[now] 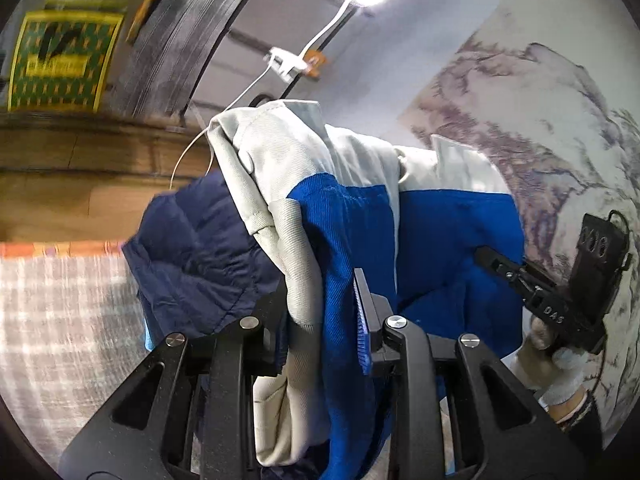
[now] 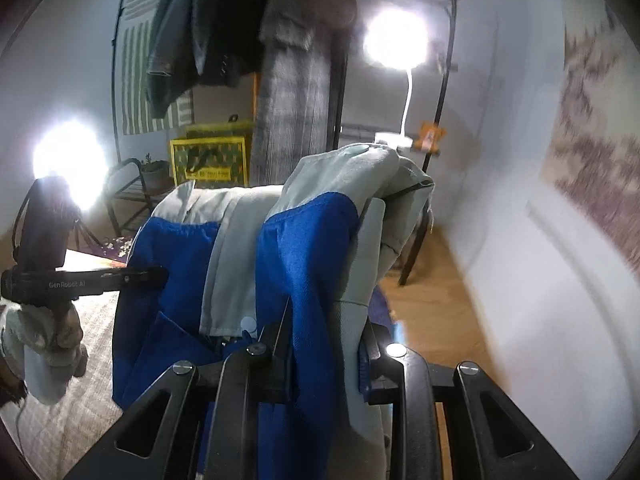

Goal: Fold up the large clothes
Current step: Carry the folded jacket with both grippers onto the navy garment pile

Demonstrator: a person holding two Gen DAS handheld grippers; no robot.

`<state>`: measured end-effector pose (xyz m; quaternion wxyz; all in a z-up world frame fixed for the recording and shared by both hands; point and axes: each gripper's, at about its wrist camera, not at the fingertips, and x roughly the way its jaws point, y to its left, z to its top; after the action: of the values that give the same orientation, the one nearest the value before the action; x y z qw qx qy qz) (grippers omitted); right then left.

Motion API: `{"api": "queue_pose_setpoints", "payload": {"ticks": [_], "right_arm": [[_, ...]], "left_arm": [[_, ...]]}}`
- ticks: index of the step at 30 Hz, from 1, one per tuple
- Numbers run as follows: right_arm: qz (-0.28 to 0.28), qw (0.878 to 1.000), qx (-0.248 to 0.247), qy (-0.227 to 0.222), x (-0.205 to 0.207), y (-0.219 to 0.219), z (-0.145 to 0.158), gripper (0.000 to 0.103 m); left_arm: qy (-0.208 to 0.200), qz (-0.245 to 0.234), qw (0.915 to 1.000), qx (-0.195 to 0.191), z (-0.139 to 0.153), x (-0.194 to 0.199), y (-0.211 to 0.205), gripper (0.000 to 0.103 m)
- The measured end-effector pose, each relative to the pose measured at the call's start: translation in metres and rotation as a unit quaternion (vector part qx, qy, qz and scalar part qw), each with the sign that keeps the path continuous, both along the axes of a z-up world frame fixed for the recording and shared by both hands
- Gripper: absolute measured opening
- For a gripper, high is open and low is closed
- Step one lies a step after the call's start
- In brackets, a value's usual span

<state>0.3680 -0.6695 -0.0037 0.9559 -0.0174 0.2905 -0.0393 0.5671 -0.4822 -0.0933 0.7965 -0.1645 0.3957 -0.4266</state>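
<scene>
- The left gripper [image 1: 320, 312] is closed on a thick bunch of the jacket [image 1: 352, 224], grey and blue cloth pressed between its two black fingers.
- The right gripper [image 2: 320, 344] also clamps the jacket [image 2: 304, 248]; blue and grey folds fill the gap between its fingers.
- The jacket hangs in the air between both grippers, its cloth a ribbed twill, with a dark navy quilted lining [image 1: 200, 256] on one side.
- A gloved hand [image 1: 556, 356] holds the right gripper at the edge of the left view.
- Below lies a checked blanket [image 1: 60, 320], and beyond it a wooden floor [image 2: 432, 304] with free room beside the white wall [image 2: 508, 208].
- Far behind, a yellow box [image 2: 208, 160] stands closed; what is inside I cannot tell. Beside it a plant pot [image 2: 154, 174] sits on a dark rack.
- Bright lamps [image 2: 396, 40] shine.
</scene>
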Motion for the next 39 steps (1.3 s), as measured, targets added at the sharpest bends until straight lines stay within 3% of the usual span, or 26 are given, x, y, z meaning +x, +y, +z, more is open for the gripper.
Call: {"api": "queue_pose_setpoints", "payload": {"ticks": [8, 11, 16, 20, 28, 39], "right_arm": [[0.001, 0.998, 0.045, 0.033, 0.045, -0.036, -0.062, 0.027], [-0.023, 0.997, 0.043, 0.052, 0.049, -0.053, -0.078, 0.032], [-0.074, 0.993, 0.042, 0.086, 0.056, -0.076, -0.105, 0.051], [-0.087, 0.99, 0.025, 0.104, 0.064, -0.077, -0.119, 0.054], [-0.102, 0.991, 0.005, 0.087, 0.048, -0.067, -0.095, 0.054], [-0.096, 0.995, 0.009, 0.034, -0.013, -0.028, -0.02, 0.054]], "left_arm": [[0.008, 0.023, 0.9989, 0.041, -0.037, 0.022, -0.007, 0.025], [0.01, 0.027, 0.9987, 0.042, -0.041, 0.025, -0.008, 0.026], [0.011, 0.029, 0.9983, 0.049, -0.048, 0.026, -0.007, 0.031], [-0.001, 0.04, 0.9958, 0.083, -0.052, 0.025, -0.013, 0.04], [-0.05, 0.047, 0.9886, 0.134, -0.024, -0.003, -0.009, 0.04], [-0.134, 0.054, 0.9801, 0.136, 0.061, -0.082, 0.031, 0.04]]}}
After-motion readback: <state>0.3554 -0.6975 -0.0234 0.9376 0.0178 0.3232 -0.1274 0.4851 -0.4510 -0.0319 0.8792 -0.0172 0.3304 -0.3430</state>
